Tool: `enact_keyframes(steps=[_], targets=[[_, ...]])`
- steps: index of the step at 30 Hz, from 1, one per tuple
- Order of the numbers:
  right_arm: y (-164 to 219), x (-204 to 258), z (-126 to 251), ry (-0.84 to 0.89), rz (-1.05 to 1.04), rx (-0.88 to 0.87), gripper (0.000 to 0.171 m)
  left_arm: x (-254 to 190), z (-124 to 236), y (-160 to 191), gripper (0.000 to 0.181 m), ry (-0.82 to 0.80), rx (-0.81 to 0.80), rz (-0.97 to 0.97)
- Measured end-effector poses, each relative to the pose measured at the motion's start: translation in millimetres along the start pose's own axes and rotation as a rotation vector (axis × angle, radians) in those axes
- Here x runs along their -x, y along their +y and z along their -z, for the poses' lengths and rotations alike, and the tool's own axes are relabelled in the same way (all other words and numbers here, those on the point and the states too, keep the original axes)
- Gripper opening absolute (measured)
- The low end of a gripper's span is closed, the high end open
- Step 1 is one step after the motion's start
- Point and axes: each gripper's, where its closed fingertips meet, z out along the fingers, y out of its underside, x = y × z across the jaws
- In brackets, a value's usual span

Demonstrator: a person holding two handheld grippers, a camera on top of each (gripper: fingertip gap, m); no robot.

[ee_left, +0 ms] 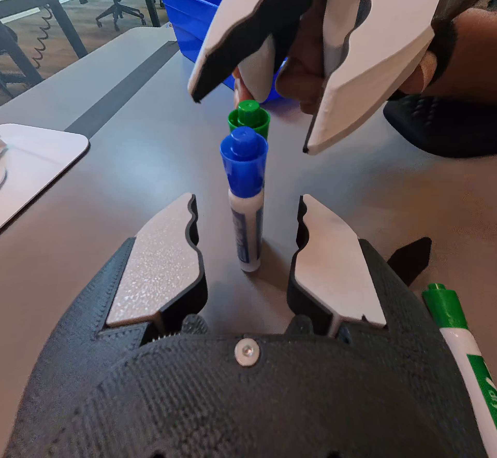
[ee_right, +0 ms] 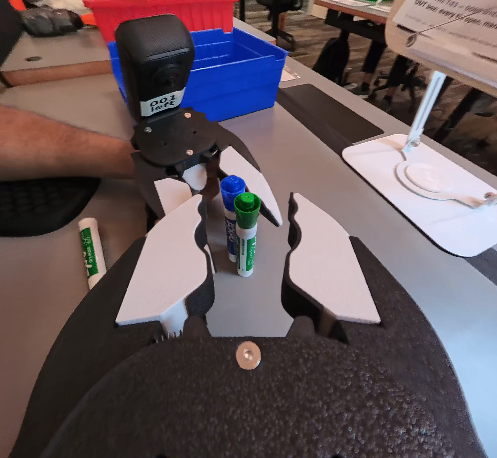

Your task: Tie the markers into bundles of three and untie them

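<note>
Two markers stood up, a third lying aside, no tie in sight: bundling looks barely begun.

The blue-capped marker [ee_left: 246,202] and a green-capped marker [ee_right: 247,235] stand upright side by side on the grey table [ee_left: 134,176], between the wide-open left gripper [ee_left: 247,227] and wide-open right gripper [ee_right: 246,225]; another green marker [ee_right: 91,252] lies flat nearby. White barrels, coloured caps on.

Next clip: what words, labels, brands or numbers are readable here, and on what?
I won't quote writing; it stands on:
White sticker on the black camera: clear.
Blue marker barrel: label.
Standing green marker: label.
Lying green marker: label.
Sheet on the white stand: printed lines, mostly blurred.
</note>
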Motion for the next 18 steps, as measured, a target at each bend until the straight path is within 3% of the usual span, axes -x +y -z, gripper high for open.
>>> enact_keyframes(steps=[6,10,18], targets=[[6.5,-6.0,-1.1,0.208,-0.065,0.035,0.066,7.7,24.4,3.3,0.072,-0.013,-0.029,-0.015],[1.2,4.7,-10.2,0.267,0.036,0.009,0.056,18.5,33.1,4.9,0.071,-0.027,-0.038,0.008],[-11.0,8.9,-19.0,0.078,0.342,0.196,0.038,22.6,31.7,15.1,0.069,-0.022,-0.002,0.001]])
